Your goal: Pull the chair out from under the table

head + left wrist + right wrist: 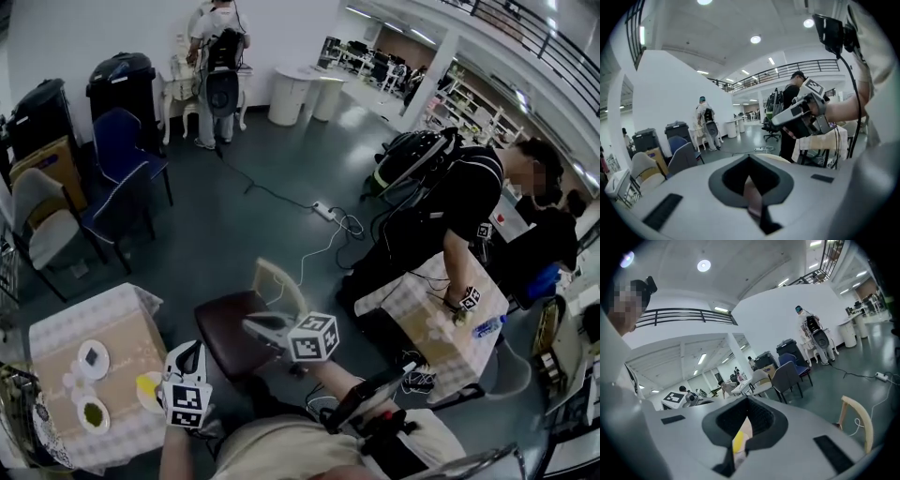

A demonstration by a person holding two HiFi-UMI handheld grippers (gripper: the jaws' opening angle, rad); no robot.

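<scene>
Nearby, a table (pixel 122 319) flanks the chair (pixel 225 335); power strip (pixel 324 210) beyond.

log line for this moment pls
chair: out, apart from table | left tongs: shut, empty | right tongs: shut, empty, off chair

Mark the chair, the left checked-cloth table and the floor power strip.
chair (pixel 225 330), head view, on its dark seat.
table (pixel 120 314), head view, on bare checked cloth beside the plates.
power strip (pixel 324 210), head view, on its white body.
</scene>
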